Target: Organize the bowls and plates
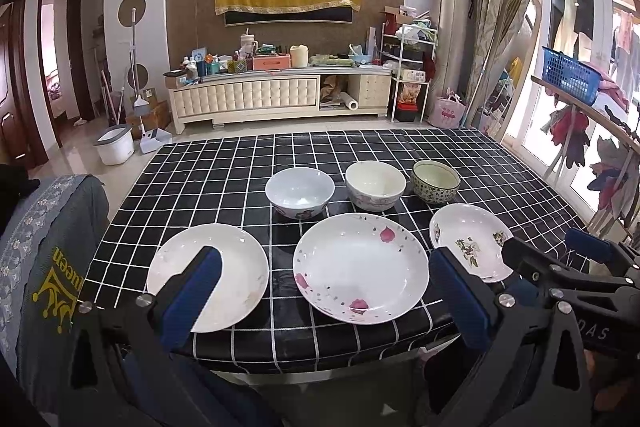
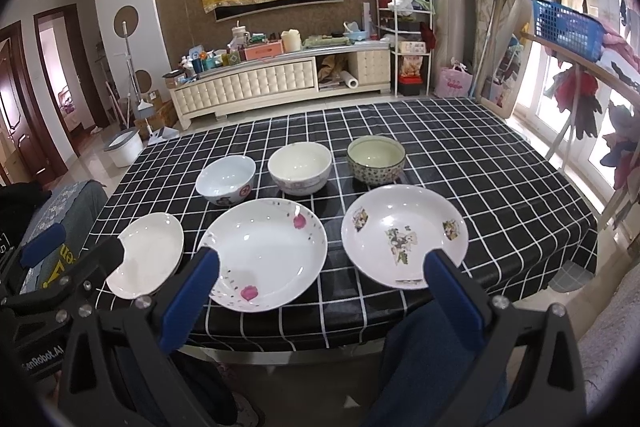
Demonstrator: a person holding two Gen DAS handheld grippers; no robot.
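Observation:
Three plates lie in a front row on the black checked table (image 1: pixel 224 163): a plain white plate (image 1: pixel 236 267) (image 2: pixel 150 253) at left, a pink-petal plate (image 1: pixel 360 263) (image 2: pixel 268 251) in the middle, a flower-print plate (image 1: pixel 470 241) (image 2: pixel 404 231) at right. Behind them stand a white-blue bowl (image 1: pixel 300 191) (image 2: pixel 226 179), a cream bowl (image 1: pixel 375 185) (image 2: pixel 300 167) and a green patterned bowl (image 1: pixel 436 181) (image 2: pixel 376 159). My left gripper (image 1: pixel 326 267) is open and empty above the near table edge. My right gripper (image 2: pixel 320 265) is open and empty beside it, also in the left wrist view (image 1: pixel 552 247).
A chair back draped with grey cloth (image 1: pixel 52 259) stands at the table's left. A TV cabinet (image 1: pixel 280 95) with clutter is across the room. A drying rack with a blue basket (image 1: pixel 568 75) stands at right. A white bucket (image 1: pixel 114 145) sits on the floor.

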